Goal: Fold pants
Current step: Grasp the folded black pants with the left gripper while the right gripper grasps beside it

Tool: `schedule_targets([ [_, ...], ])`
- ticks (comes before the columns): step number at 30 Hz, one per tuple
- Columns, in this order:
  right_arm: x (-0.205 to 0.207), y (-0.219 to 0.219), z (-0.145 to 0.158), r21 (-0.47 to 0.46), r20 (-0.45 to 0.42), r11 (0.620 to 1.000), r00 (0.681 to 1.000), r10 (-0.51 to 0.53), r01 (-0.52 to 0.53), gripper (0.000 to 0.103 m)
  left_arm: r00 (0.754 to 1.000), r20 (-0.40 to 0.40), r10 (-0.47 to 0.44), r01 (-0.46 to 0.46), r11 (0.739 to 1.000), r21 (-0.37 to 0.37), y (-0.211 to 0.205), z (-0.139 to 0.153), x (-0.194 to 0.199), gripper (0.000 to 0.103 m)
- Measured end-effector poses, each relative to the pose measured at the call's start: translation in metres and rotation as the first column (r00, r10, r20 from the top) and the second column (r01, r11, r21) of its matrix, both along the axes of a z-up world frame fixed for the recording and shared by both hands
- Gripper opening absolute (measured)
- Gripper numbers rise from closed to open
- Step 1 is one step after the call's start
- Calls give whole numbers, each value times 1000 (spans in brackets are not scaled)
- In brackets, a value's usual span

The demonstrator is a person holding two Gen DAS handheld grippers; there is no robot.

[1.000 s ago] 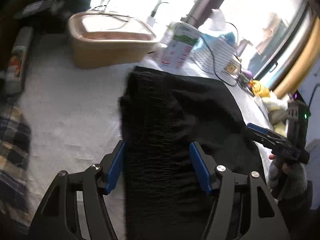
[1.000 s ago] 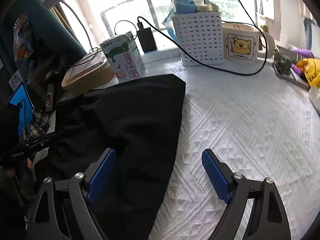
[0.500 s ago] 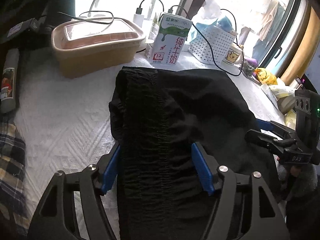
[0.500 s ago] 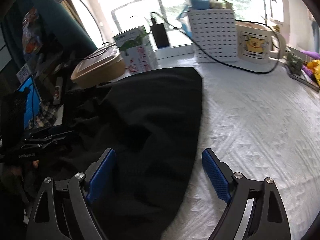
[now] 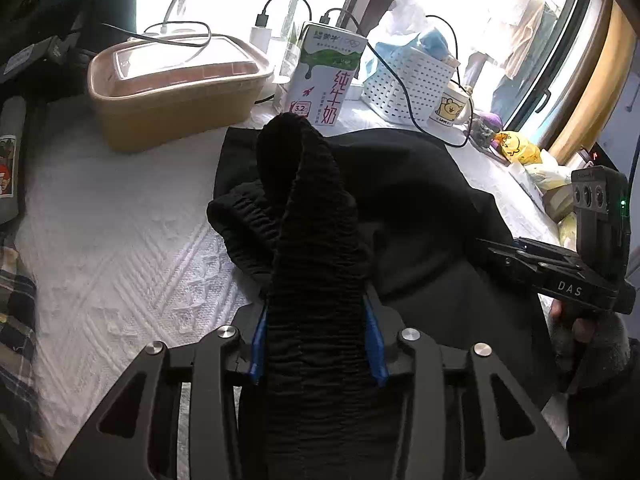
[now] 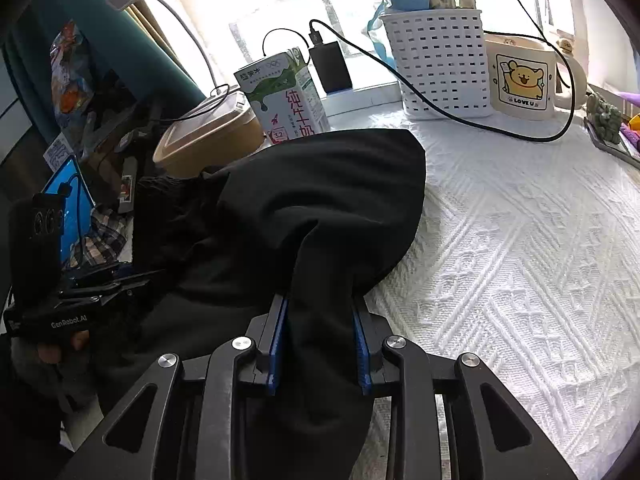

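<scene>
Black pants [image 5: 400,200] lie on a white textured cloth [image 5: 120,232]. My left gripper [image 5: 316,320] is shut on the ribbed elastic waistband [image 5: 312,216], which bunches and rises between its blue pads. My right gripper [image 6: 320,316] is shut on the smooth black fabric at the pants' other end [image 6: 320,200], lifted slightly off the cloth. The right gripper shows in the left wrist view [image 5: 492,246], the left gripper in the right wrist view [image 6: 132,276]. Both near edges of the pants are hidden under the grippers.
A tan lidded container [image 5: 176,84], a milk carton [image 5: 326,72], a white basket [image 6: 440,64] with a trailing black cable [image 6: 500,128] and a bear mug [image 6: 522,80] line the far edge. Plaid cloth [image 5: 16,320] lies left; bare white cloth [image 6: 520,260] lies right.
Both grippers have closed from wide open onto the pants. The waistband has bunched up into a ridge in the left gripper; the fabric is gathered and raised in the right.
</scene>
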State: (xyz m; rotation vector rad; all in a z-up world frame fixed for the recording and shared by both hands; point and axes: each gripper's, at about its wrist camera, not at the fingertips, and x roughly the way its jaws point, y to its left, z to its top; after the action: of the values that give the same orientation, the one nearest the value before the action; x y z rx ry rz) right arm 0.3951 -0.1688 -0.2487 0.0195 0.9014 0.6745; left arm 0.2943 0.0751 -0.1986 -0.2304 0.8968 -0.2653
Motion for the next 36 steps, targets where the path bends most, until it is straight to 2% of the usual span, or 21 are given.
schedule_targets([
  [9,-1,4,1,-38,22,999,1000,-9,10,33,1000,5,5,-5,999,40,-7,0,2,40],
  [24,3,5,0,-45,23,999,1000,-5,6,34,1000,31,-5,3,998,64,-14,1,0,31],
  [25,3,5,0,-43,25,999,1000,-9,10,31,999,32,-4,2,998,60,-14,1,0,29],
  [26,3,4,0,-42,27,999,1000,-10,11,19,999,34,-3,1,998,57,-14,2,0,24],
  [27,2,4,0,-35,25,999,1000,-1,2,15,999,37,0,-2,999,53,-15,2,-1,23],
  [32,-9,8,9,-55,101,998,995,1,5,12,999,49,13,-15,999,38,-17,7,-7,19],
  [36,-24,16,28,-86,168,996,986,7,7,12,998,60,21,-22,1000,10,-14,15,-16,19],
])
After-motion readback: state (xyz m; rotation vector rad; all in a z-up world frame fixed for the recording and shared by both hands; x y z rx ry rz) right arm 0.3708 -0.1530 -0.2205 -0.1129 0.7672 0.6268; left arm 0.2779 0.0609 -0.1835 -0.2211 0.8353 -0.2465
